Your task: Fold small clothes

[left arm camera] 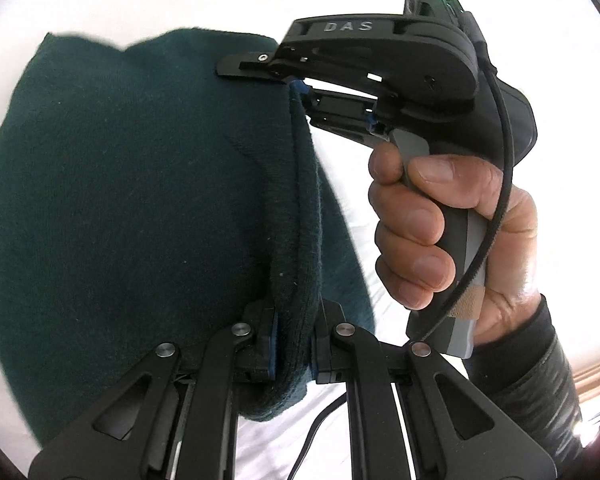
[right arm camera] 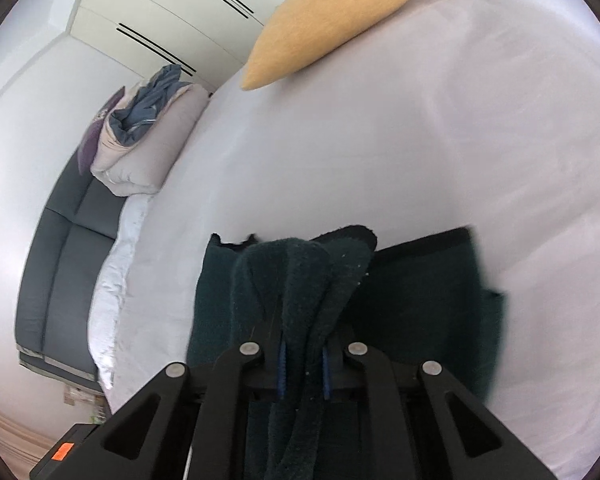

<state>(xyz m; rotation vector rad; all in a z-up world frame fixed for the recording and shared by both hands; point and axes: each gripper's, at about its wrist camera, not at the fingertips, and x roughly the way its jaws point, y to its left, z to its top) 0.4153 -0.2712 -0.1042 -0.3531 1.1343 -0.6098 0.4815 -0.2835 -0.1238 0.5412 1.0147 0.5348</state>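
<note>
Over the white bed (right arm camera: 380, 152), near the edge opposite its orange pillow (right arm camera: 332, 20), both the left gripper (left arm camera: 294, 344) and right gripper (right arm camera: 304, 368) clamp bunched folds of a dark green garment (left arm camera: 120, 180).

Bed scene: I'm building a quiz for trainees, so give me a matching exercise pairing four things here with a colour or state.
Column one:
1. garment
2. cushion
3. bed sheet
4. left tool

Column two:
A. white
B. yellow-tan
C. shut on a fold of cloth
D. dark green

Pairs: 1-D, 2-B, 3-A, 4-C
</note>
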